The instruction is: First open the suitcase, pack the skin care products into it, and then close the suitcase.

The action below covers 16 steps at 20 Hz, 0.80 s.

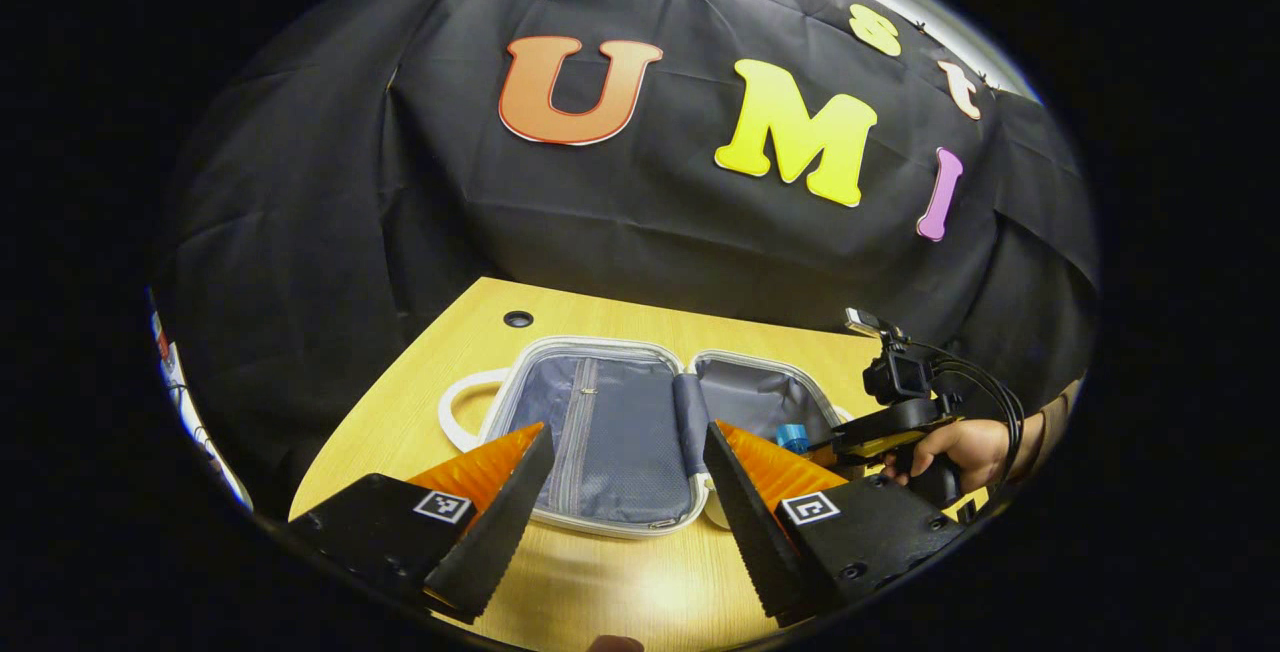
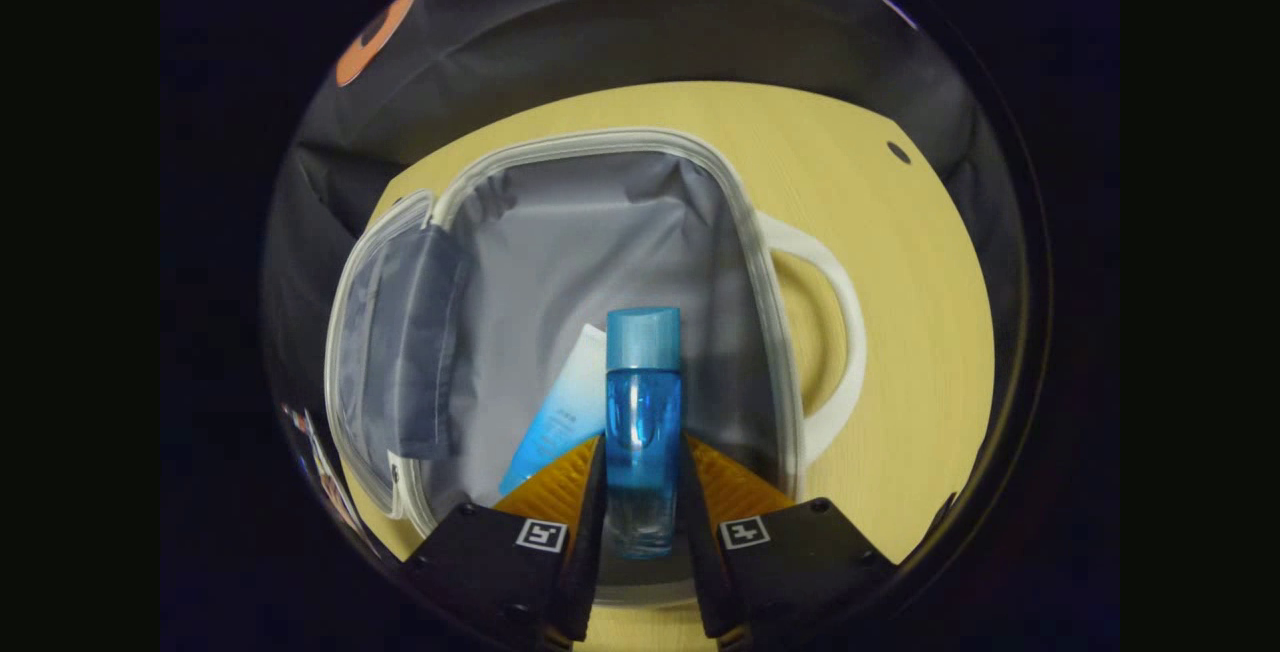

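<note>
A small suitcase (image 1: 610,412) lies open on the wooden table, grey lining up, with a white handle (image 1: 452,410) at its left. My left gripper (image 1: 625,507) hovers open in front of it, nothing between its fingers. In the right gripper view, my right gripper (image 2: 643,497) is shut on a clear blue bottle (image 2: 643,412) with a blue cap, held over the suitcase's open half (image 2: 600,242). A white and blue tube (image 2: 562,414) lies on the lining just left of the bottle. The left gripper view shows the right gripper (image 1: 815,444) and the hand (image 1: 950,447) holding it above the suitcase's right half.
The table (image 1: 620,587) has a round cable hole (image 1: 518,318) behind the suitcase and bare wood in front of it. The suitcase's other half (image 2: 395,332) stands raised at the left in the right gripper view. Its white handle (image 2: 835,332) loops to the right there.
</note>
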Available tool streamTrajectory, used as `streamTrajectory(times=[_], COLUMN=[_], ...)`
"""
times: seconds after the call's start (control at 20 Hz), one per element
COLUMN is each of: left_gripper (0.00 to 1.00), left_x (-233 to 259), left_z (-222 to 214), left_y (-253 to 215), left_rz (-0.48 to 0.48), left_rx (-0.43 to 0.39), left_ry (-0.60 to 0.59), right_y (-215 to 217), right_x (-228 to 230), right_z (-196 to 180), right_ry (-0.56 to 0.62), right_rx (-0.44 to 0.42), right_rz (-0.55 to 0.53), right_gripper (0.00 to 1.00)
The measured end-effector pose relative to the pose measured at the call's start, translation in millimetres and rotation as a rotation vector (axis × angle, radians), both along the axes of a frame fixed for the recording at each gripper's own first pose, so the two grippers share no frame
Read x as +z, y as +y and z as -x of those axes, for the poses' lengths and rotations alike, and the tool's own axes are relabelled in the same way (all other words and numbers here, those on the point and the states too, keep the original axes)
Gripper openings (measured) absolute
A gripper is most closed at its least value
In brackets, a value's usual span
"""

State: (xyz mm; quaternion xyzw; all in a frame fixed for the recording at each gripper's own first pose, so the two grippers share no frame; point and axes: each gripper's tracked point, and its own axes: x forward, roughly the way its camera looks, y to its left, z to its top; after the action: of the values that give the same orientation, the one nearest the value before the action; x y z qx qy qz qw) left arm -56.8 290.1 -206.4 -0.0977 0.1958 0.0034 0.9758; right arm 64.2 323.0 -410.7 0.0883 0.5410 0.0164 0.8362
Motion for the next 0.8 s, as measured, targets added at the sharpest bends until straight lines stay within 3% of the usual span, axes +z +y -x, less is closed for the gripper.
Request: streamTrajectory(times=[0.3,0.55,0.75,0.8], left_gripper=[0.97,0.98,0.98,0.98], left_x=[-8,-12,-37,-52], left_z=[0,-11,-30,-35], left_y=[23,74,126,141], left_rz=[-0.004,-0.019,0.056,0.097], left_rx=[0.040,0.114,0.144,0.152], left_ry=[0.002,0.005,0.048,0.080], right_y=[3,9,4,2], right_x=[5,47,115,132], right_z=[-2,-4,-2,3], right_ry=[-0.026,-0.169,-0.386,-0.434], right_rx=[0.054,0.165,0.275,0.306], right_rz=[0.022,0.072,0.118,0.120], right_gripper=[0.41,0.80,0.77,0.81])
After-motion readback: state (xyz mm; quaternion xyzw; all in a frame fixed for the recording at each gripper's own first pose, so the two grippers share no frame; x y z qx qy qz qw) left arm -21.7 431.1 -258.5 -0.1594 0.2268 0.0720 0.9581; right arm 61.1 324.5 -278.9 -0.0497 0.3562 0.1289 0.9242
